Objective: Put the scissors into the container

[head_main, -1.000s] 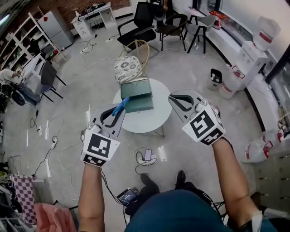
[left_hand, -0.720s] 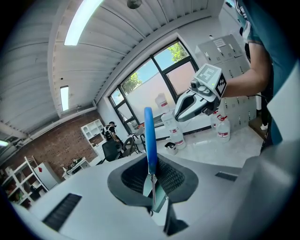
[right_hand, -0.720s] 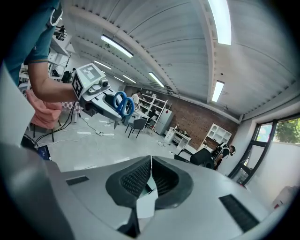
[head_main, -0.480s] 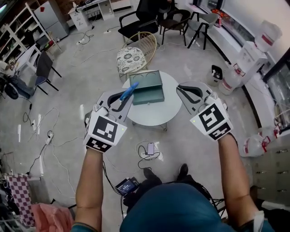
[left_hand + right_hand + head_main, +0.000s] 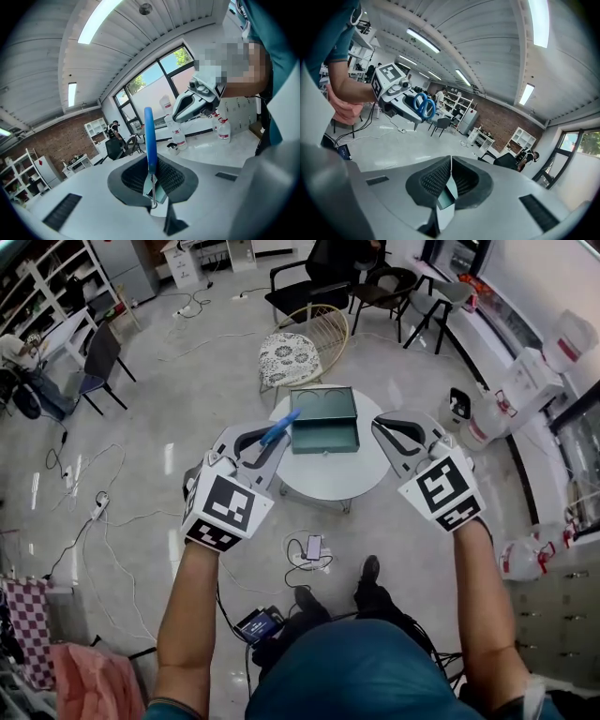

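Blue-handled scissors [image 5: 280,426] stick up from my left gripper [image 5: 270,439], which is shut on their blades. In the left gripper view the blue handle [image 5: 149,138] stands upright between the closed jaws of the left gripper [image 5: 151,183]. The green open container [image 5: 324,419] sits on a small round white table [image 5: 328,479], just right of the scissors. My right gripper [image 5: 389,425] hovers at the table's right edge, shut with nothing in it; the right gripper [image 5: 450,180] shows its jaws pressed together. The scissors [image 5: 423,105] also appear in the right gripper view, held by the left gripper.
A wicker chair with a patterned cushion [image 5: 290,357] stands behind the table, with black chairs [image 5: 309,282] further back. Water bottles [image 5: 534,371] and a small bin [image 5: 458,404] are at the right. Cables and a phone [image 5: 312,547] lie on the floor by the person's feet.
Both grippers and the view have shifted toward the table. The scissors stay in the left gripper, now beside the container's left edge. The right gripper stays shut.
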### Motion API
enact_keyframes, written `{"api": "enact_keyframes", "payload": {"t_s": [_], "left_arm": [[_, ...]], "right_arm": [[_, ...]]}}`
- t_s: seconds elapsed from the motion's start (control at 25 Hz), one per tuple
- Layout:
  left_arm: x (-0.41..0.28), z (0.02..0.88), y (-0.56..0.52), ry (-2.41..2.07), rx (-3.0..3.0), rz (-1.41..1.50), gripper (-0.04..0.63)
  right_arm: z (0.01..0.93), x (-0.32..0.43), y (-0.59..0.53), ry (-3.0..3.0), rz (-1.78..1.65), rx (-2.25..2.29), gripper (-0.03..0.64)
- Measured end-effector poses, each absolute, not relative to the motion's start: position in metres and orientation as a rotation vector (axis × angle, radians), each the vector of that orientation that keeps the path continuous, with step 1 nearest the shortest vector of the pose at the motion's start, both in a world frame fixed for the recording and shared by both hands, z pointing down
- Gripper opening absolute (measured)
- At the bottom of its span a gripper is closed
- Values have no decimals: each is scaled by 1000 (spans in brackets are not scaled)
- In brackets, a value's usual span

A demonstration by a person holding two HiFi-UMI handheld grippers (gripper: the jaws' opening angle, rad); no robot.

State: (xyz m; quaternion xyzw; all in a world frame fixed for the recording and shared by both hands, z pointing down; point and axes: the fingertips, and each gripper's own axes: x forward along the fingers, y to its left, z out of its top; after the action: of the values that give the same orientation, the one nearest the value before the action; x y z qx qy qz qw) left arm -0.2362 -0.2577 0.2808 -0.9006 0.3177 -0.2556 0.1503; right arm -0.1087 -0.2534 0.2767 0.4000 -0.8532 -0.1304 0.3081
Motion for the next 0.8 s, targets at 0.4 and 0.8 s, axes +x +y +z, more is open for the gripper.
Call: {"api": "enact_keyframes", "payload": {"t_s": [0.4, 0.8], "left_arm": [[-225, 283, -298, 1053, -2538, -840, 52], [-160, 291, -367, 1187, -2475, -958, 52]], "right_arm": [[278, -102, -318, -2371, -371, 933, 38], [288, -46, -412, -2489, -381, 802, 38]]}}
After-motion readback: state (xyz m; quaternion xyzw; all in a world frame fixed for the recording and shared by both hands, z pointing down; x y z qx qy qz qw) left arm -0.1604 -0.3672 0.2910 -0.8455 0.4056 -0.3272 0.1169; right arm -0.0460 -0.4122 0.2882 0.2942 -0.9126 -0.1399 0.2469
